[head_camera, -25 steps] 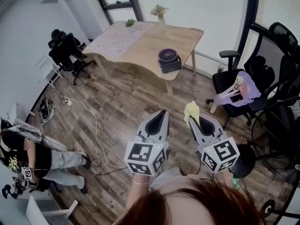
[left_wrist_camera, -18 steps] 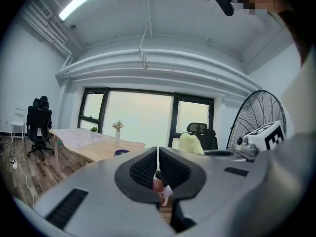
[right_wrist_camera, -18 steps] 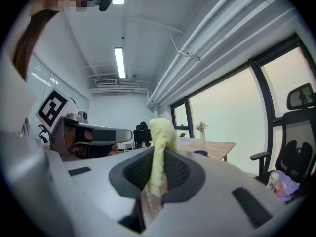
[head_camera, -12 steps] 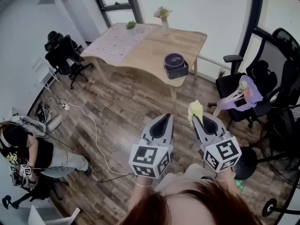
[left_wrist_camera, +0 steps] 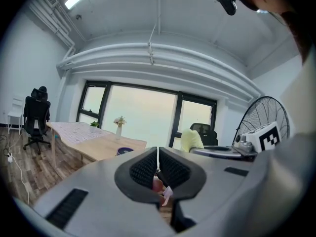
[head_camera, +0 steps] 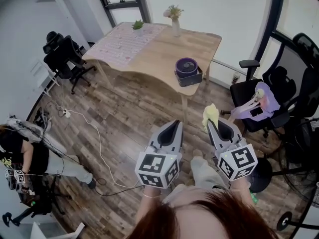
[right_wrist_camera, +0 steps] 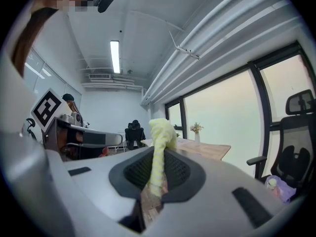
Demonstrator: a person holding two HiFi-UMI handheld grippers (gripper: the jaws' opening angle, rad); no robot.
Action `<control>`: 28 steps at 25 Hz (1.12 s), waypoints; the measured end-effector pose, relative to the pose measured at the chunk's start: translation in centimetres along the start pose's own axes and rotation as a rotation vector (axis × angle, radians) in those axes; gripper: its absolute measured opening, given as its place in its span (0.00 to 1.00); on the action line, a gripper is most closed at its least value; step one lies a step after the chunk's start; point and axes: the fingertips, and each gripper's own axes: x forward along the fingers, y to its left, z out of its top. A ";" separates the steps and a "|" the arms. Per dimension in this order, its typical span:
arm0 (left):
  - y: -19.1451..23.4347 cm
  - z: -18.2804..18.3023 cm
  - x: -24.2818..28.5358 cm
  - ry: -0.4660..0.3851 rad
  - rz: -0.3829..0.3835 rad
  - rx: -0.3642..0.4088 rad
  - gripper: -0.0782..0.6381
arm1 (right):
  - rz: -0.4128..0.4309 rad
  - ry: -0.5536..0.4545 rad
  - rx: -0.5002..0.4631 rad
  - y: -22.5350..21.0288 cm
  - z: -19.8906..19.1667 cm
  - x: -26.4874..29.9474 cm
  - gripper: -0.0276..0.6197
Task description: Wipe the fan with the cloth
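Observation:
A small purple fan (head_camera: 187,67) on a dark base stands near the front right corner of the wooden table (head_camera: 149,54), far ahead of both grippers. Its top shows faintly as a fan (left_wrist_camera: 124,151) in the left gripper view. My right gripper (head_camera: 213,124) is shut on a pale yellow cloth (head_camera: 210,115), which sticks up between the pads as a cloth (right_wrist_camera: 161,152) in the right gripper view. My left gripper (head_camera: 174,124) is shut with nothing in it. Both are held over the floor, short of the table.
A vase of flowers (head_camera: 174,18) and a small plant (head_camera: 138,25) stand at the table's far edge. Office chairs (head_camera: 64,54) sit left; another chair with a purple bag (head_camera: 259,99) sits right. A standing fan (left_wrist_camera: 261,117) is at the right. A person (head_camera: 22,153) sits lower left by a floor cable.
Both grippers have travelled forward across the floor toward the table, still side by side. The table and purple fan now appear closer. The cloth stays clamped in the right gripper.

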 end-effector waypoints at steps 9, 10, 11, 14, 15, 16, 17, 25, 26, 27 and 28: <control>2.0 1.2 5.7 0.010 0.002 0.016 0.13 | 0.005 0.001 0.002 -3.9 -0.1 4.8 0.11; 2.3 1.4 6.5 0.010 0.003 0.016 0.13 | 0.005 0.002 0.001 -4.5 -0.1 5.5 0.11; 2.7 1.7 7.3 0.010 0.006 0.016 0.13 | 0.006 0.003 0.002 -5.1 0.0 6.1 0.11; 3.6 2.2 9.7 0.016 0.010 0.013 0.13 | 0.008 0.008 0.006 -6.9 0.2 8.0 0.11; 4.0 2.4 10.5 0.018 0.011 0.013 0.13 | 0.009 0.009 0.007 -7.4 0.2 8.6 0.11; 4.3 2.6 11.3 0.019 0.012 0.012 0.13 | 0.009 0.009 0.007 -8.0 0.3 9.2 0.11; 4.6 2.7 12.0 0.020 0.013 0.010 0.13 | 0.010 0.010 0.008 -8.5 0.4 9.7 0.11; 6.8 4.1 17.5 0.005 0.030 0.001 0.13 | 0.018 0.017 0.022 -12.7 0.6 13.8 0.11; 7.1 4.2 18.2 0.007 0.033 0.000 0.13 | 0.020 0.020 0.021 -13.3 0.6 14.3 0.11; 7.4 4.2 19.0 0.011 0.037 -0.004 0.13 | 0.022 0.022 0.020 -13.9 0.6 14.9 0.11; 7.7 4.2 19.9 0.015 0.039 -0.009 0.13 | 0.025 0.025 0.018 -14.5 0.6 15.5 0.11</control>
